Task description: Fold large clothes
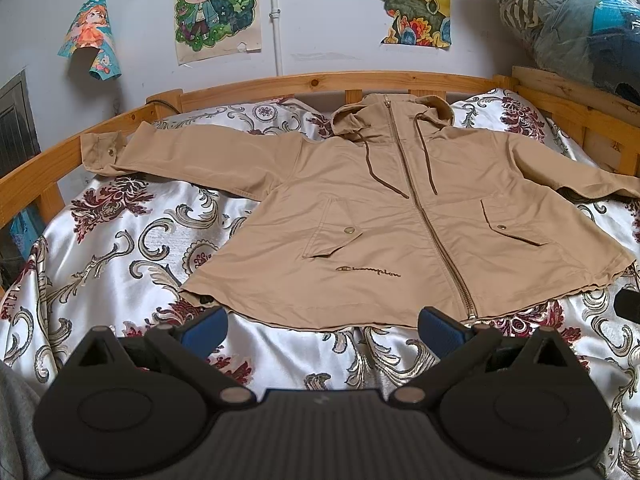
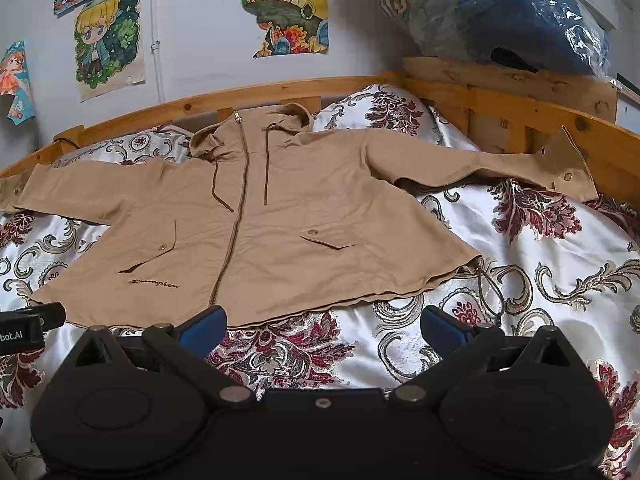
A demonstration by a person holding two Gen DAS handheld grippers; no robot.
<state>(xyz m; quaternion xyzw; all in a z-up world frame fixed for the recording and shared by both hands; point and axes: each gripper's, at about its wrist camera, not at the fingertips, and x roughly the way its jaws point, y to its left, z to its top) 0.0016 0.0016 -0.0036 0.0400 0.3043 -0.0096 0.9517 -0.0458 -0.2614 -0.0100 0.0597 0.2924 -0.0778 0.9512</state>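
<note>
Jacket (image 1: 400, 216) flat, zipped, sleeves out; L gripper (image 1: 322, 330) & R gripper (image 2: 324, 328) wide, empty, near hem; we take sleeve cuffs first, fold inward w/o dragging body

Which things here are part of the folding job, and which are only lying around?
For the job: tan hooded jacket, left gripper, right gripper.

Just around: patterned bedspread, wooden bed frame, wall drawings, plastic-wrapped bundle.

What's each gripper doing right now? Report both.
Left gripper: open, holding nothing, short of the jacket hem.
Right gripper: open, holding nothing.
</note>
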